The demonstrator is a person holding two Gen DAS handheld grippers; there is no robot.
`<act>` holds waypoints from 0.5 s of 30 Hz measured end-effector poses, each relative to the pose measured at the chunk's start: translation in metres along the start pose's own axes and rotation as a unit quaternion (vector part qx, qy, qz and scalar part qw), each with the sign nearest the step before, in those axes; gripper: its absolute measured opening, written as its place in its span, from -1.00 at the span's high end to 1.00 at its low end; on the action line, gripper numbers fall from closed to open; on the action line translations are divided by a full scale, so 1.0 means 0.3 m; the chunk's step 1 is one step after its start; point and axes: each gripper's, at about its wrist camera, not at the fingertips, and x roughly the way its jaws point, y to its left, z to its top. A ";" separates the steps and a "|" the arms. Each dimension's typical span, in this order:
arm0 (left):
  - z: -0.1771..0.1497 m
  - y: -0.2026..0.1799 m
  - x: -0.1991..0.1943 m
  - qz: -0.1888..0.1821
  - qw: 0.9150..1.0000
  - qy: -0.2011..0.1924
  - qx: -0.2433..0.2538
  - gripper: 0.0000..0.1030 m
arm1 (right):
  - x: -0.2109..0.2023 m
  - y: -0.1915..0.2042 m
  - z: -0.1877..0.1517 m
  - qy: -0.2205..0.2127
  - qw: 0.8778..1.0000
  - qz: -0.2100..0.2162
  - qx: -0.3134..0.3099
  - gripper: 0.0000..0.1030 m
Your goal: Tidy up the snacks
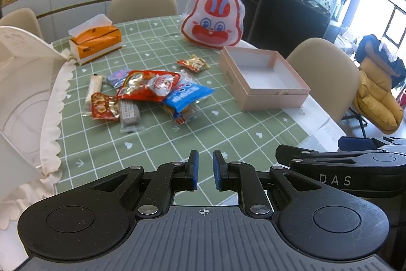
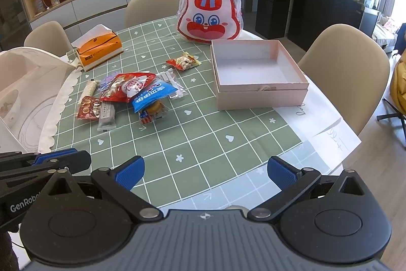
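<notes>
A pile of snack packets lies on the green checked tablecloth: a red packet [image 1: 149, 85] [image 2: 129, 88], a blue packet [image 1: 187, 95] [image 2: 153, 95], a grey bar [image 1: 129, 114] [image 2: 106, 116] and others. One small red-gold packet [image 1: 194, 63] [image 2: 183, 61] lies apart. An empty open pink box [image 1: 261, 79] [image 2: 256, 74] stands to the right of the pile. My left gripper [image 1: 205, 170] hovers over the near cloth, nearly shut and empty. My right gripper [image 2: 205, 170] is open and empty, near the table's front edge.
A rabbit-face bag [image 1: 214, 19] [image 2: 209, 15] stands behind the box. An orange tissue box [image 1: 95, 43] [image 2: 100, 47] sits at the back left. A white paper bag [image 1: 22, 83] [image 2: 22, 90] is at the left. Beige chairs [image 1: 327, 73] [image 2: 347, 67] surround the table.
</notes>
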 end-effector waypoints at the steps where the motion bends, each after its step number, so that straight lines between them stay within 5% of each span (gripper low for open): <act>1: 0.000 0.000 0.000 0.000 1.000 0.000 0.000 0.68 | 0.000 0.000 0.000 0.000 1.000 0.000 0.000 -1.00; 15: 0.007 0.014 0.010 -0.001 1.000 0.001 -0.006 0.68 | 0.003 0.003 0.002 0.000 1.000 0.000 -0.001 -1.00</act>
